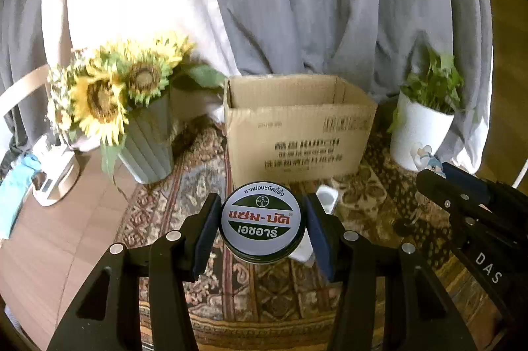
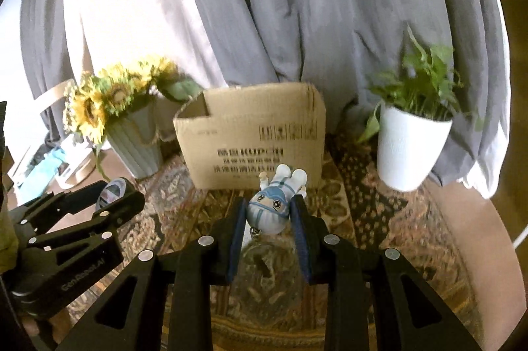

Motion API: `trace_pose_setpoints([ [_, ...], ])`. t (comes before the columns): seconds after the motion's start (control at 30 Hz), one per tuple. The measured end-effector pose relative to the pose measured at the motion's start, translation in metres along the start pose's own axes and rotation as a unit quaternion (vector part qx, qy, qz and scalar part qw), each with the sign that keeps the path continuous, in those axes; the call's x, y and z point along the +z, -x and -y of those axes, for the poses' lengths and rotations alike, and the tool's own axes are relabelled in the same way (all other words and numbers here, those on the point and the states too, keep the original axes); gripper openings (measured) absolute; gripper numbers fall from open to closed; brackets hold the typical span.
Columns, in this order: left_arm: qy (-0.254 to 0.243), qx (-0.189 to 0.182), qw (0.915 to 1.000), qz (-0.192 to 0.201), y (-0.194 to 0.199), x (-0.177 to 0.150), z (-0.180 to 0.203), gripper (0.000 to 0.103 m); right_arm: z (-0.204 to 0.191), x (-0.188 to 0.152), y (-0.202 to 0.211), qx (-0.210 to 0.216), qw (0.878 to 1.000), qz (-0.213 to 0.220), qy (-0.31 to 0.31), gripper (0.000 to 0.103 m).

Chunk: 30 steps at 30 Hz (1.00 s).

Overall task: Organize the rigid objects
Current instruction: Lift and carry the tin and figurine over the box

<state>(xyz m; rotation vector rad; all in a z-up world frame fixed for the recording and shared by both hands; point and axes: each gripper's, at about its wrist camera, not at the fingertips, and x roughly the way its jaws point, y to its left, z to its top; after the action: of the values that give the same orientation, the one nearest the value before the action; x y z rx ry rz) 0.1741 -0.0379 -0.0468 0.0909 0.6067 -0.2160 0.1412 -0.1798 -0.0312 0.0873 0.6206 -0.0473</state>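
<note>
My left gripper (image 1: pixel 262 220) is shut on a round dark tin (image 1: pixel 262 222) with a white, green and red label, held above the patterned rug in front of an open cardboard box (image 1: pixel 297 126). My right gripper (image 2: pixel 269 212) is shut on a small white and blue astronaut figurine (image 2: pixel 272 205), also in front of the box (image 2: pixel 254 136). In the left wrist view the right gripper (image 1: pixel 468 202) shows at the right with the figurine (image 1: pixel 425 156) at its tip. In the right wrist view the left gripper (image 2: pixel 95 209) shows at the left with the tin (image 2: pixel 112 194).
A grey ribbed vase of sunflowers (image 1: pixel 145 139) stands left of the box and a white pot with a green plant (image 1: pixel 419 129) right of it. A small white container (image 1: pixel 326 197) lies on the rug (image 1: pixel 198 205). Grey curtains hang behind. A white device (image 1: pixel 56 172) sits on the wooden floor at left.
</note>
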Motion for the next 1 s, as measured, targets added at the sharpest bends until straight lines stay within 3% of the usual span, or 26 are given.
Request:
trace_pose_setpoints([
  [0.5, 0.008, 0.027, 0.9993, 0.026, -0.001, 0.066, 0.004, 0.051, 0.008, 0.067, 0.0, 0.029, 0.997, 0.067, 0.019, 0.029],
  [1.0, -0.012, 0.027, 0.9977, 0.061, -0.032, 0.133, 0.0, 0.051, 0.015, 0.126, -0.04, 0.05, 0.996, 0.071, 0.014, 0.029],
])
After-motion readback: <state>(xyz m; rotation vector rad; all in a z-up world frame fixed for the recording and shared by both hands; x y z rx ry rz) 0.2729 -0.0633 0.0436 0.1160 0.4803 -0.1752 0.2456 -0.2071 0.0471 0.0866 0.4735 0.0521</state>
